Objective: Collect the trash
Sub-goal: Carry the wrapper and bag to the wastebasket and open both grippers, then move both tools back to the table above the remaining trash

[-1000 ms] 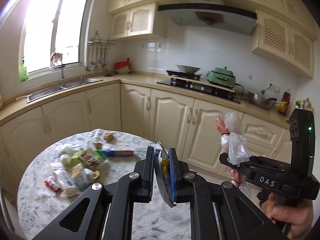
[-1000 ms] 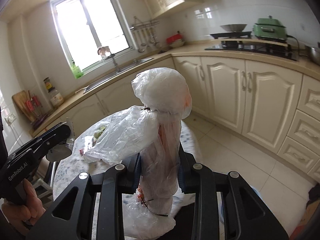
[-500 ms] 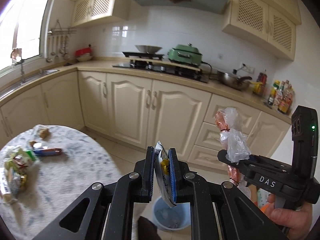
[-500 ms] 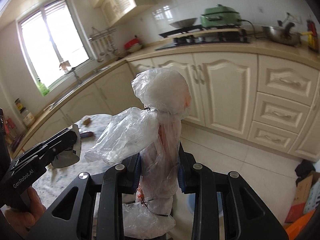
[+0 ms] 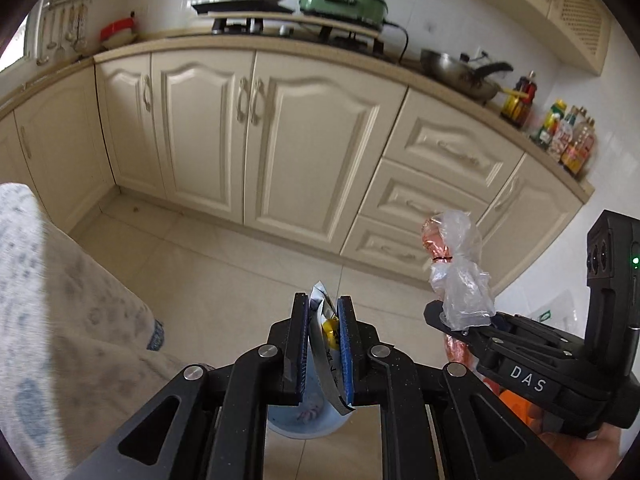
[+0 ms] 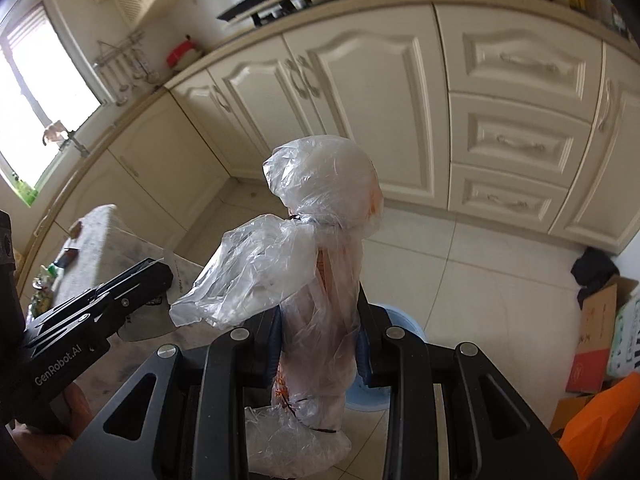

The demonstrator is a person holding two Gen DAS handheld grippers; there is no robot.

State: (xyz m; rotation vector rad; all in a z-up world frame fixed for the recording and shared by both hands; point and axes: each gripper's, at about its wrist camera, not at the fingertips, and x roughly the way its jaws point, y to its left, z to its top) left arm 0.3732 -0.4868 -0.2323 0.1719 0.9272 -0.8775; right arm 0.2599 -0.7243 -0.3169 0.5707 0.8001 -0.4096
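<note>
L gripper [image 5: 323, 338] clamped on flat wrapper [image 5: 326, 344]; R gripper [image 6: 318, 340] pinches plastic-wrapped bundle [image 6: 316, 248]. Blue bin [image 5: 304, 420] at 6 o'clock, under jaws. Risk: loose film snags pads, drops beside bin.

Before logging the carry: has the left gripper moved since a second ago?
Yes. The left gripper swung from over the table to above the blue bin.
</note>
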